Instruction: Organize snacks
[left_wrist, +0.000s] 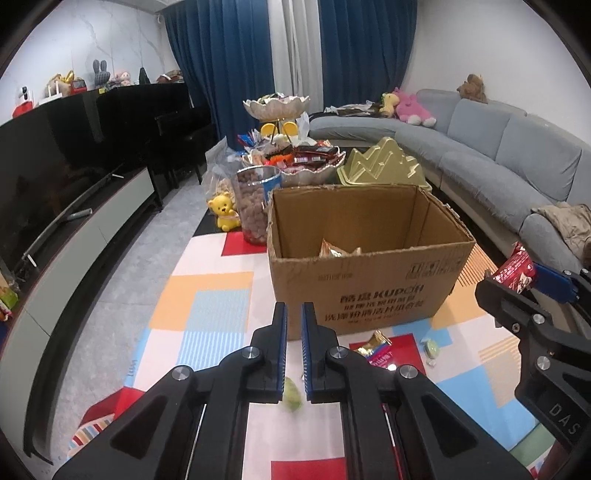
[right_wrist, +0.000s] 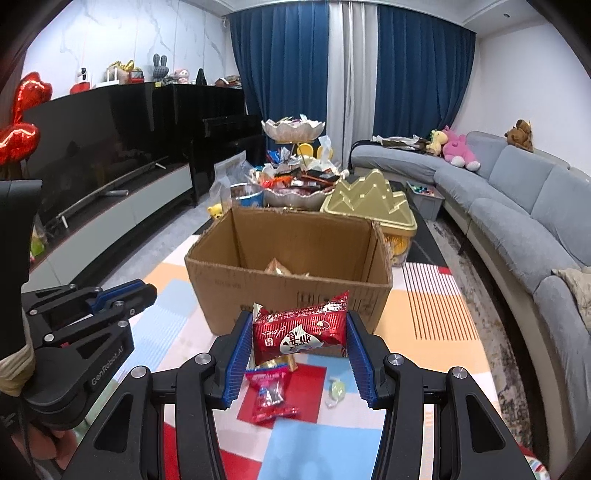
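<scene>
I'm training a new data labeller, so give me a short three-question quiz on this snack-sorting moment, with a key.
1. True or false: the right gripper holds a red snack packet.
2. Where is the cardboard box? A) on the sofa B) on the patterned mat C) on the TV stand
3. Fill in: the left gripper is ____, with nothing seen between its pads.

Key:
1. True; its blue pads press the packet's two ends.
2. B; the box stands open on the mat, with loose snacks in front of it.
3. Shut.
</scene>
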